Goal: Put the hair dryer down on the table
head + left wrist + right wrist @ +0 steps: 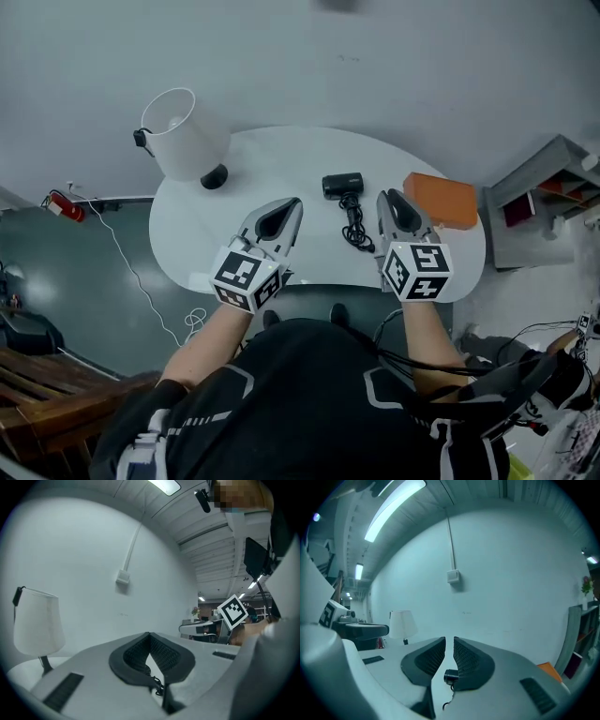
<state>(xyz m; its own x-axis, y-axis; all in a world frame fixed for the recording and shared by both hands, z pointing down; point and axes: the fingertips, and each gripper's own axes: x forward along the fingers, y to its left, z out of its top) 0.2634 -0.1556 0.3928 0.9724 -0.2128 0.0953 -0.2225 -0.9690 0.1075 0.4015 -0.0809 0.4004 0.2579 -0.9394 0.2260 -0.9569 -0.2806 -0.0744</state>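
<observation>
A black hair dryer (342,185) lies on the white oval table (272,159), its coiled cord (357,229) trailing toward me. Neither gripper touches it. My right gripper (390,201) hovers just right of the cord, between it and an orange box; its jaws stand a narrow gap apart with nothing in it. In the right gripper view the hair dryer (451,677) shows low down, behind the jaws of the right gripper (449,640). My left gripper (289,212) hovers left of the dryer, jaws closed together and empty. In its own view the left gripper (149,634) shows its tips touching.
A white-shaded lamp (184,132) on a black foot stands at the table's back left. The flat orange box (442,199) lies at the right end. A grey shelf unit (544,202) stands on the floor to the right, a white cable (141,281) to the left.
</observation>
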